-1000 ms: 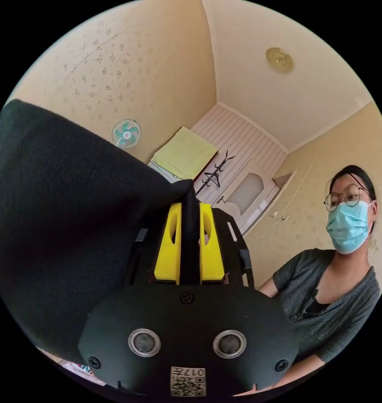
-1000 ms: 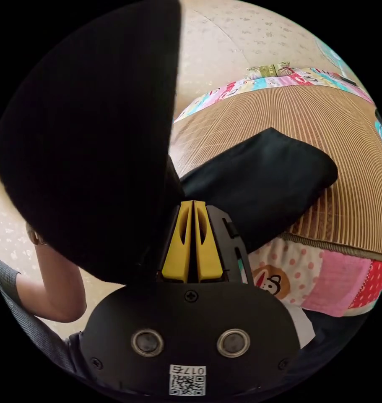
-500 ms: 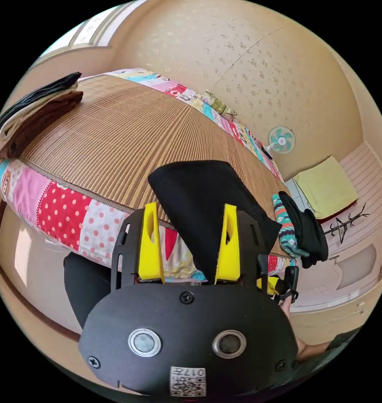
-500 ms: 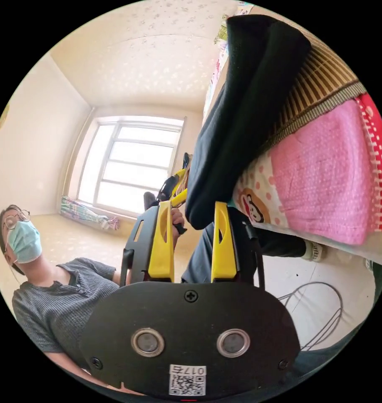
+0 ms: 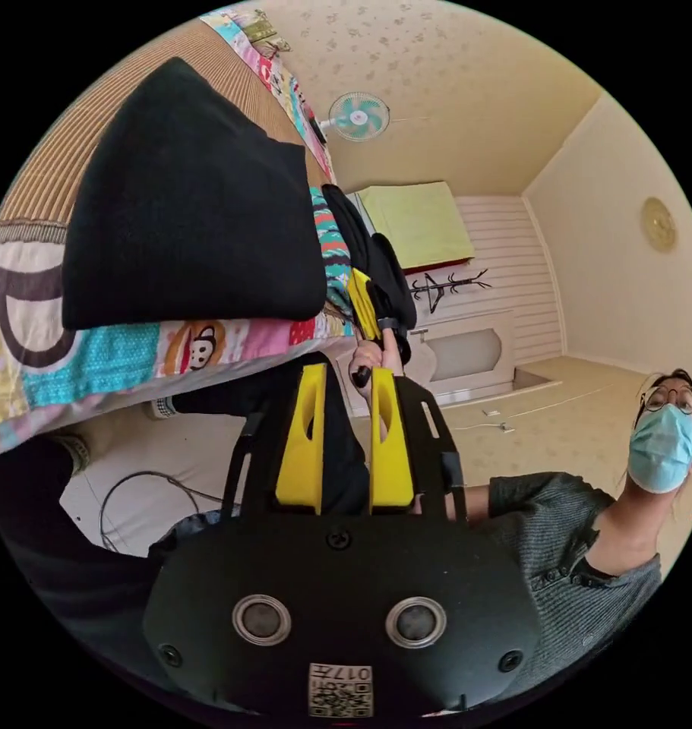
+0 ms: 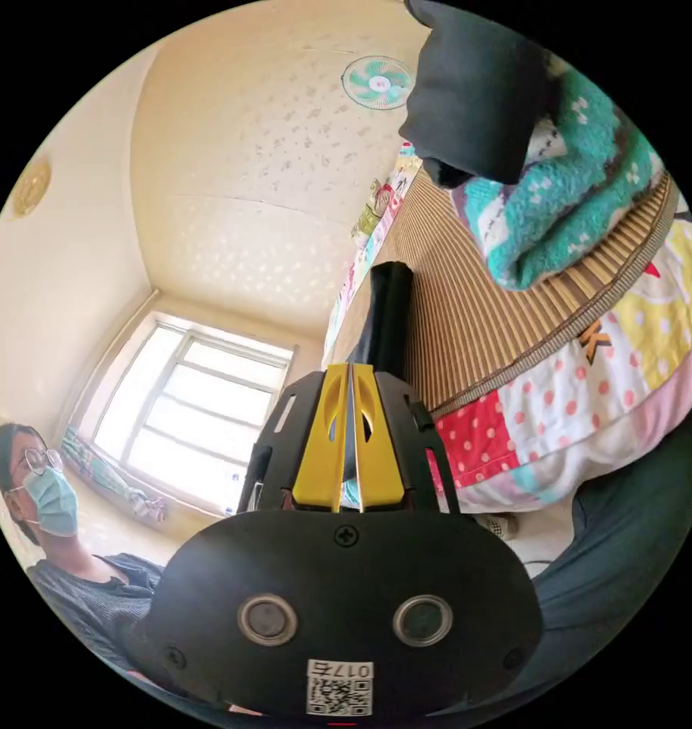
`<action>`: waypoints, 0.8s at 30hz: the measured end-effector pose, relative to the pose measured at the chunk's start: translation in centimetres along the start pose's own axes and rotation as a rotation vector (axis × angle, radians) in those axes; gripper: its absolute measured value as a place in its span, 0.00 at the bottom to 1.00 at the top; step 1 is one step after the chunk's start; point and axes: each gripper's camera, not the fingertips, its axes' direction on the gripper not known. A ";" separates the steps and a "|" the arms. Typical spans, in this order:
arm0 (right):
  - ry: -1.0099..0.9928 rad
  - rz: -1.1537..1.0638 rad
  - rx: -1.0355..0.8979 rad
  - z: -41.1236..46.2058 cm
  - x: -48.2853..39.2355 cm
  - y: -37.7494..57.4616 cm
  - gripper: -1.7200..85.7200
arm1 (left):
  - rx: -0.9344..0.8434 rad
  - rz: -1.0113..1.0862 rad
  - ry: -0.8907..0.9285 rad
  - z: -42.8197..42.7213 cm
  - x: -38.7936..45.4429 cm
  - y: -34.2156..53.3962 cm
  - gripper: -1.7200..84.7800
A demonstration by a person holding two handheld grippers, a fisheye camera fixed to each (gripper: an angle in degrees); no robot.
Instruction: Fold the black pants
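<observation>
The black pants (image 5: pixel 186 205) lie folded in a thick bundle on the woven mat (image 5: pixel 49 167), at the bed's edge. In the right gripper view they show edge-on as a dark slab (image 6: pixel 387 311) on the mat (image 6: pixel 467 319). My left gripper (image 5: pixel 347 372) hangs below the bed edge, away from the pants, its yellow jaws a small gap apart with nothing between them. My right gripper (image 6: pixel 350 372) has its jaws pressed together on nothing. It also shows in the left gripper view (image 5: pixel 364 304), held in a hand beside the bed.
A teal patterned garment (image 6: pixel 558 205) and a black one (image 6: pixel 475 91) are piled on the mat's near corner. A patchwork quilt (image 5: pixel 133 349) hangs over the bed side. A cable (image 5: pixel 133 493) loops on the floor. A person (image 5: pixel 581 547) sits close by, legs under the bed edge.
A second ago both grippers held the black cloth up. They then opened with the pants on the bed. Now both have drawn back; the right jaws have shut and the left jaws have narrowed.
</observation>
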 end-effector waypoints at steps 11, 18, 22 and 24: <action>-0.125 0.170 -0.382 6.5 2.7 5.8 0.17 | 0.122 -0.197 -0.058 -10.5 -7.2 -3.5 0.12; -0.220 0.211 -0.400 11.7 3.7 5.7 0.22 | -0.161 -0.123 0.119 -5.5 -2.2 -0.6 0.04; -0.355 0.195 -0.433 13.8 4.7 7.4 0.21 | -0.295 -0.030 0.061 -3.0 2.2 2.7 0.04; -0.443 0.165 -0.463 14.2 5.4 8.8 0.19 | -0.324 0.052 -0.020 -3.5 4.0 3.3 0.05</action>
